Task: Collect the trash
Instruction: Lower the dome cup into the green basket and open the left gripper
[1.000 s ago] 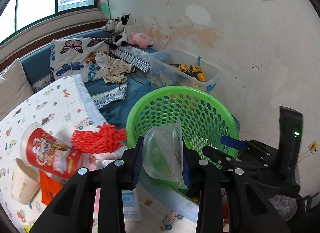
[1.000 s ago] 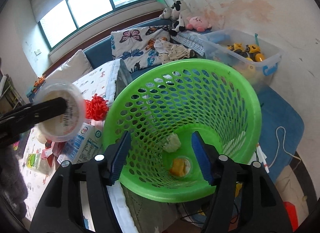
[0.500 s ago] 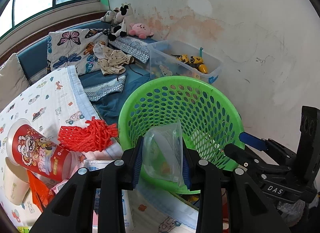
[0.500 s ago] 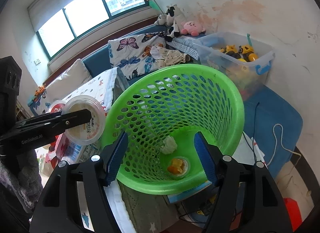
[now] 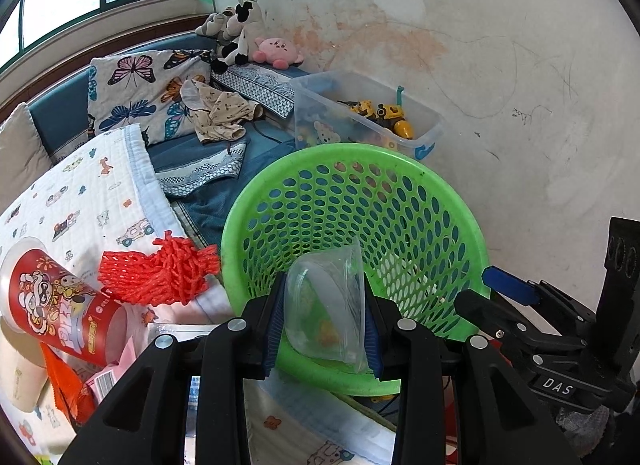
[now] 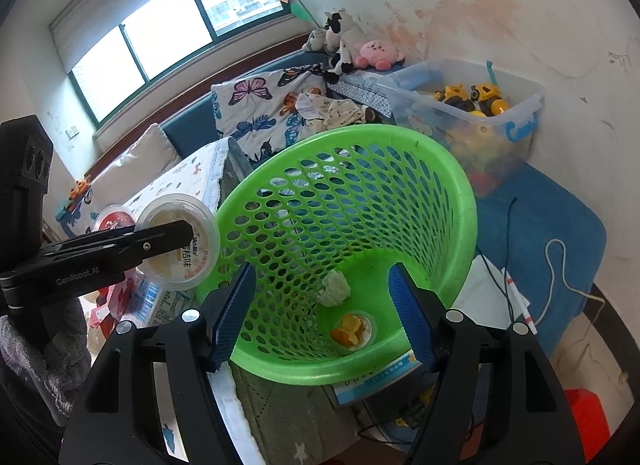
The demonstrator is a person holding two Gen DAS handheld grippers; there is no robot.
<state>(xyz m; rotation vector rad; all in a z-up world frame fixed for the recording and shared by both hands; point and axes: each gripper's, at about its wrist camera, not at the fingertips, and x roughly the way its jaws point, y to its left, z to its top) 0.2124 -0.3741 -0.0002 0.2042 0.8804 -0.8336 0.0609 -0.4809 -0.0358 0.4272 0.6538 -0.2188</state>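
I'm looking at my left gripper [image 5: 325, 319]: matte black angular arms, silver round screws at the joints, ribbed blue pads [image 5: 274, 317] lining the fingers. My right gripper [image 6: 322, 315] is built the same, black with blue ribbed pads [image 6: 412, 317]. From the left camera, its side carries white "DAS" lettering; the other's side reads "GenRobot.AI".

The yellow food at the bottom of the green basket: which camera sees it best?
The right wrist view. It looks down into the green basket and shows the yellow food on the floor beside a crumpled wad. In the left wrist view, the held plastic cup blocks the basket floor.
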